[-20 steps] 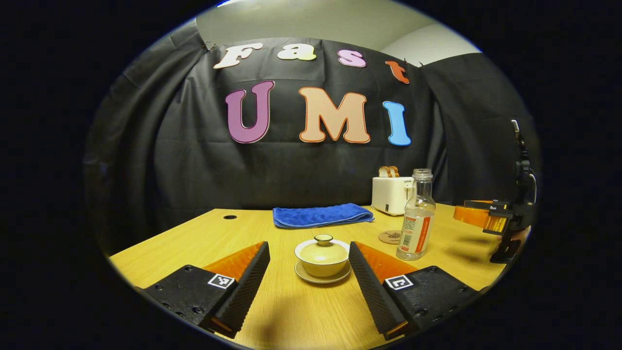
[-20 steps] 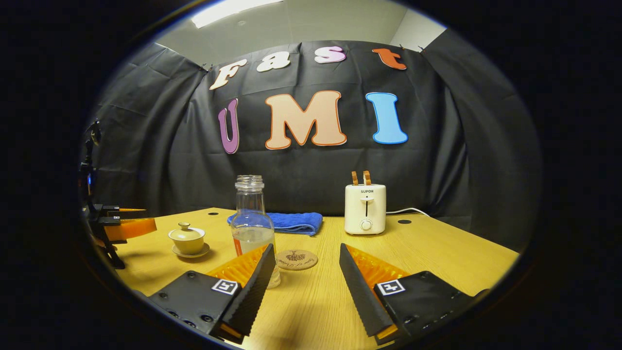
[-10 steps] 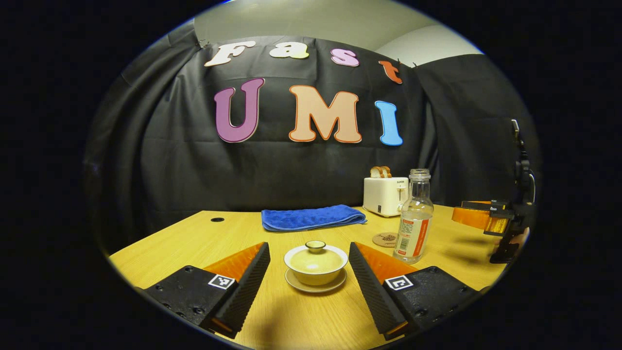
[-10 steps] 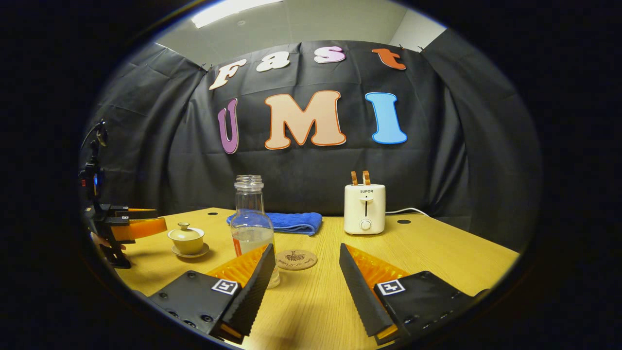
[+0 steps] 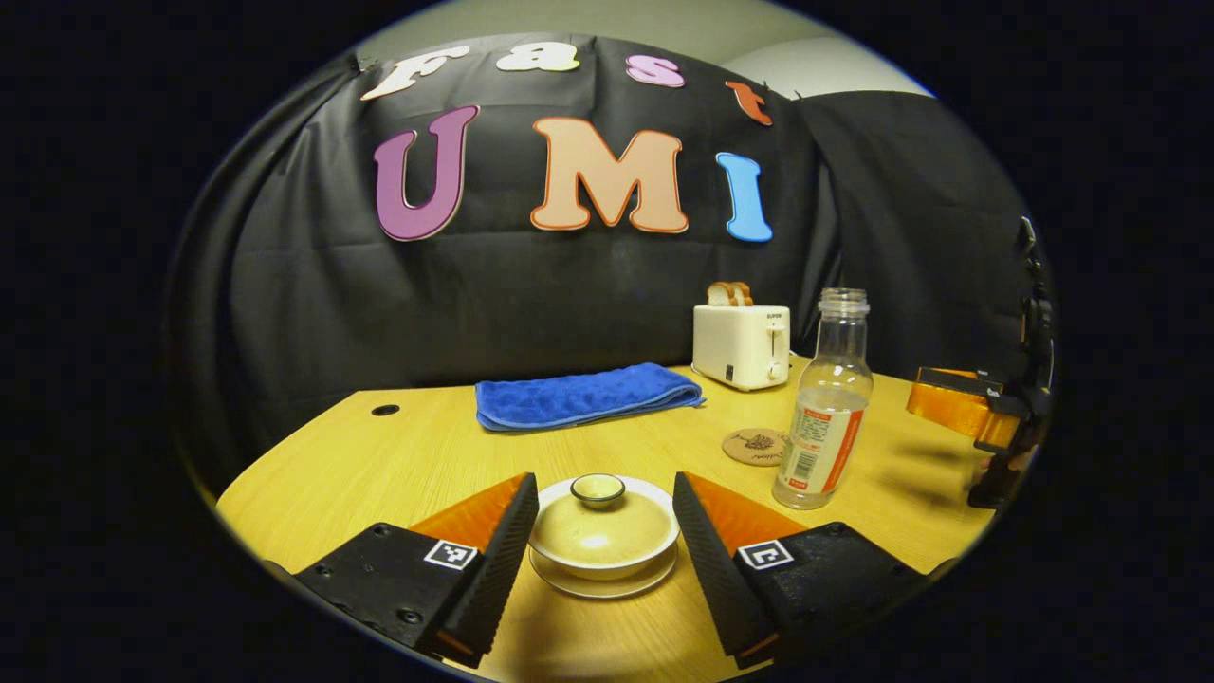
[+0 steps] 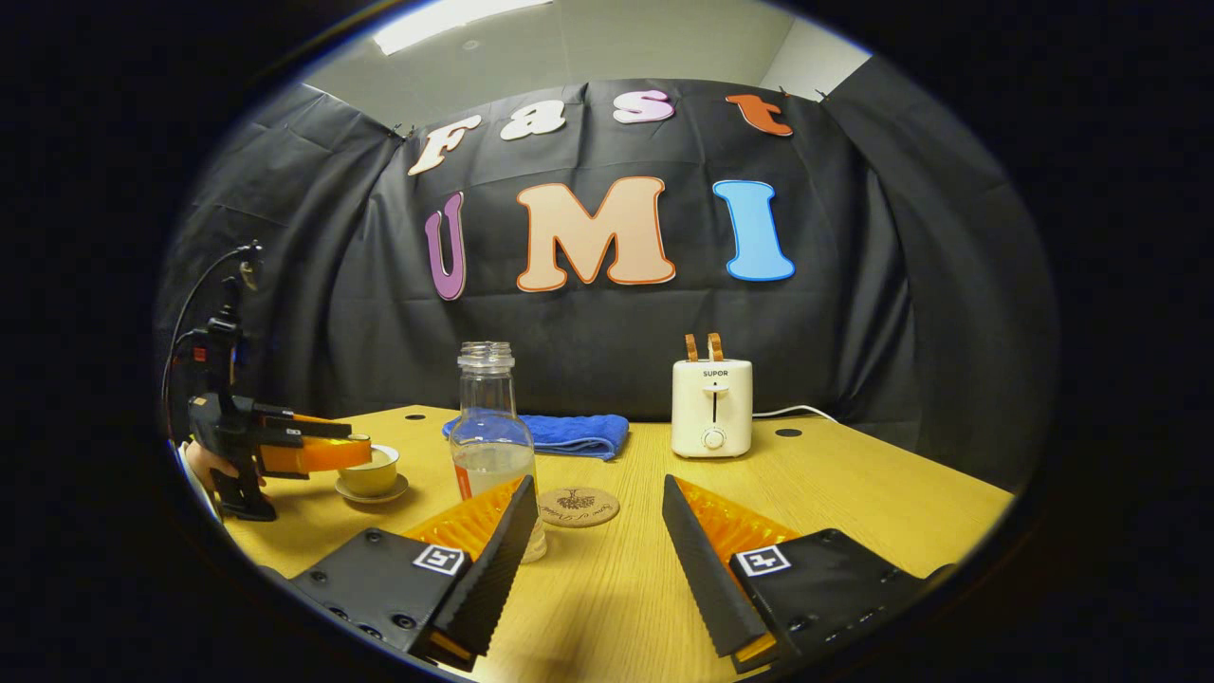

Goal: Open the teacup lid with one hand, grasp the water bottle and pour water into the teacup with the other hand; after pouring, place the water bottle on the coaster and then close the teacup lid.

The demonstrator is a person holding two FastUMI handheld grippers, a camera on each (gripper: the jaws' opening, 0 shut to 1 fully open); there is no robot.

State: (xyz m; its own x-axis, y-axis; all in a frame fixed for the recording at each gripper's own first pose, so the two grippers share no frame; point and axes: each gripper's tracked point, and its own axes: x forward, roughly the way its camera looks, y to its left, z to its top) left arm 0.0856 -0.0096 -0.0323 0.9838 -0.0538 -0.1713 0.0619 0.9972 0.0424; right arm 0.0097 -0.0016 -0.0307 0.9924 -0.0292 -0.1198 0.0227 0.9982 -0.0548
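A lidded teacup (image 5: 603,531) on its saucer (image 5: 607,581) sits between the spread fingers of the left claw (image 5: 600,560), seen in the left gripper view; the claw is wide open, a finger flanking the cup on each side, and whether either finger touches it cannot be told. The teacup lid (image 5: 599,512), topped by a small round knob (image 5: 597,489), is still on the cup. To the cup's right on the wooden worktop (image 5: 398,465) stands an uncapped water bottle (image 5: 823,403), upright and partly filled, with a round coaster (image 5: 754,446) just beside it. In the right gripper view the right claw (image 6: 593,560) is also wide open and holds nothing, low over the worktop with the bottle just behind its left finger (image 6: 484,560) and the coaster ahead of the gap. A folded blue towel (image 5: 583,396) and a white toaster (image 5: 742,343) holding two slices of toast (image 5: 728,293) sit toward the back
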